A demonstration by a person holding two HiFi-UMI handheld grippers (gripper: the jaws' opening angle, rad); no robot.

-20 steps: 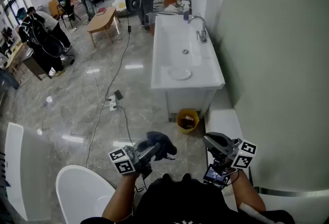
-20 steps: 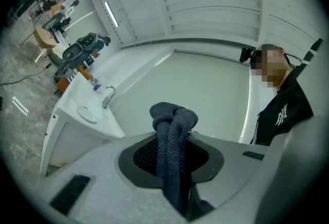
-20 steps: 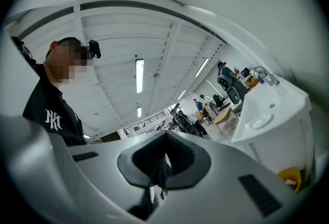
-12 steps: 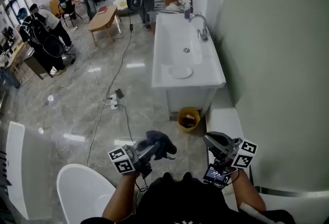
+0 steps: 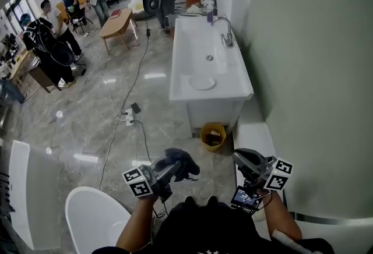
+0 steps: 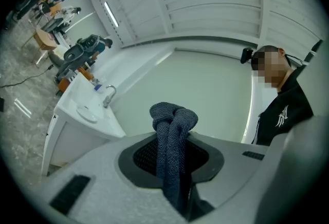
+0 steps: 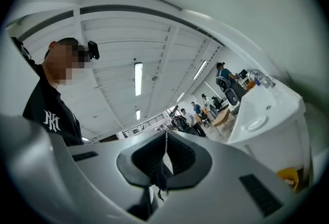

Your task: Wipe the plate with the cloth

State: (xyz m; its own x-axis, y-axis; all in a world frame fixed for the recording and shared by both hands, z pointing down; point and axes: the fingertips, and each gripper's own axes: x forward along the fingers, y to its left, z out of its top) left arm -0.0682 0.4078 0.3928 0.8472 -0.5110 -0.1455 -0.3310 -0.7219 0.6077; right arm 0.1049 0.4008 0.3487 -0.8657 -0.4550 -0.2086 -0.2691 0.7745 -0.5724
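Grey knitted cloth (image 6: 174,130) clamped between left gripper (image 5: 173,171) jaws, bunched above them. Right gripper (image 5: 246,161) jaws pressed together, nothing held. White plate (image 5: 202,83) on sink counter (image 5: 191,37) (well ahead of both grippers).

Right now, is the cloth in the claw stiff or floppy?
Probably floppy: the cloth folds into a soft, bunched lump past the left claw. It is likely light, since one pinch holds the whole bundle up. Its knit surface looks rough, so it probably will not slip easily.
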